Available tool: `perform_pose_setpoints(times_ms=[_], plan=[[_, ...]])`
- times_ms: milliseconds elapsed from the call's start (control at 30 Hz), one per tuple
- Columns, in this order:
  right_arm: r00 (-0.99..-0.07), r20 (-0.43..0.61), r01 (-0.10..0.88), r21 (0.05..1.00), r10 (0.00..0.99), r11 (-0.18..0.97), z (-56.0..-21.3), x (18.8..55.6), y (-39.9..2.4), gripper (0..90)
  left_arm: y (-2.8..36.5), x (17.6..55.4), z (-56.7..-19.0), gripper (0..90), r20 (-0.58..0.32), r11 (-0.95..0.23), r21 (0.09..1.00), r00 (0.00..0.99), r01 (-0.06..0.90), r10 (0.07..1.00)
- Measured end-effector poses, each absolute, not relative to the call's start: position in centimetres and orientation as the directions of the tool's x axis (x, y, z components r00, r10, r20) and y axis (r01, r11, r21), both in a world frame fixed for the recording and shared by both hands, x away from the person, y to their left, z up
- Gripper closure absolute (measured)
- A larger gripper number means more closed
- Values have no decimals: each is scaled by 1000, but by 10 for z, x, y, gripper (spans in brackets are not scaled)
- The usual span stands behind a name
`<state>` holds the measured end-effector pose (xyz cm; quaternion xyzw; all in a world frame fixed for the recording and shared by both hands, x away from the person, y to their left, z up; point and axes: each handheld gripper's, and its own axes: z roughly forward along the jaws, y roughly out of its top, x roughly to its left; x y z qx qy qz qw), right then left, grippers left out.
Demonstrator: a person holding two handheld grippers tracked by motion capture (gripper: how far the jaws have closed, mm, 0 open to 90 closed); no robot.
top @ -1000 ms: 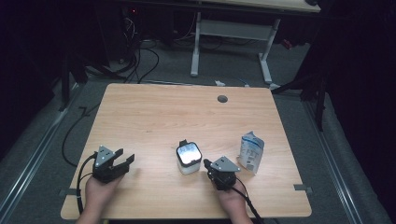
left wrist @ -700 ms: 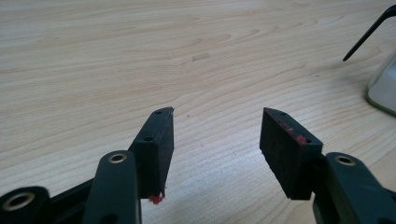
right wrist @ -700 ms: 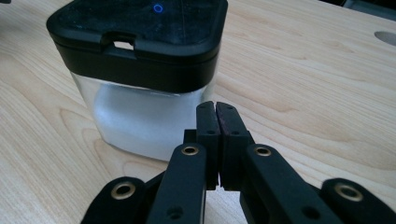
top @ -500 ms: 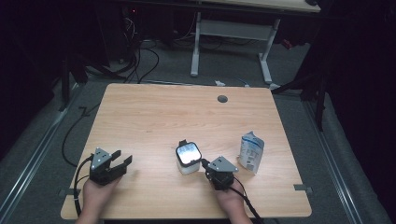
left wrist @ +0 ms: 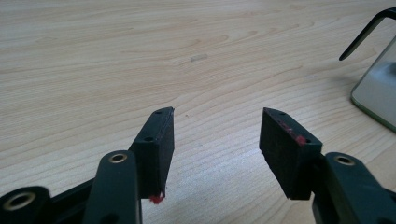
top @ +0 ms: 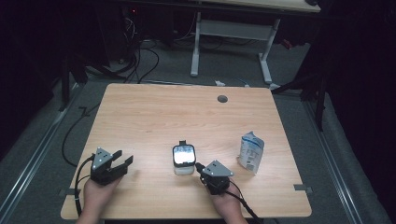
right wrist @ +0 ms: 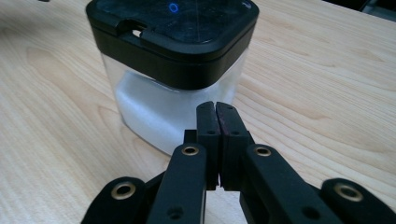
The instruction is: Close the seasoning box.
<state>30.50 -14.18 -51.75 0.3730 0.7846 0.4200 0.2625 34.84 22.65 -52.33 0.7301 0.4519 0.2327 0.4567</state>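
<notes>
A square clear jar (top: 183, 157) with a black lid and white powder inside stands near the table's front middle. In the right gripper view the jar (right wrist: 173, 60) looms close. My right gripper (right wrist: 215, 109) is shut with nothing between its jaws, its tips right at the jar's lower wall; whether they touch it is unclear. In the high view the right gripper (top: 200, 168) sits just right of the jar. My left gripper (top: 125, 161) rests at the front left, jaws open and empty. The left gripper (left wrist: 217, 126) faces bare wood, with the jar's edge (left wrist: 378, 93) at far right.
A white and blue pouch (top: 251, 151) stands right of the jar. The wooden table (top: 187, 112) has a round cable hole (top: 222, 99) near its far edge. Cables trail from both grippers off the front edge. A thin black bar (left wrist: 364, 32) rises beside the jar.
My right gripper has crept a little to the left, toward the jar. The left gripper, the jar and the pouch have kept their places.
</notes>
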Motion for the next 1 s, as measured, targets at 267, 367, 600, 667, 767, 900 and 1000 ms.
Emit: perform_pose_setpoints(times_ms=[267,367,600,667,767,900,1000], plan=[[-592,-94,363,856,800,369,-517,303,-140,875,226,349,-523,455,-74,-176,876,486,449,871],[-592,-91,364,856,801,367,-517,303,-140,875,226,349,-523,455,-72,-179,876,489,448,869],[-602,-91,362,854,793,373,-518,302,-136,872,225,348,-524,455,-70,-184,874,491,449,868],[-602,-96,360,854,793,376,-518,302,-136,869,225,348,-524,455,-73,-181,875,491,449,868],[-597,-101,357,855,796,377,-517,302,-138,857,225,348,-524,455,-70,-185,874,493,449,867],[-577,-100,356,863,811,359,-513,302,-147,832,224,348,-524,456,-61,-196,874,499,446,865],[-550,-94,362,868,830,339,-512,303,-159,793,221,347,-524,456,-64,-199,872,508,447,859]])
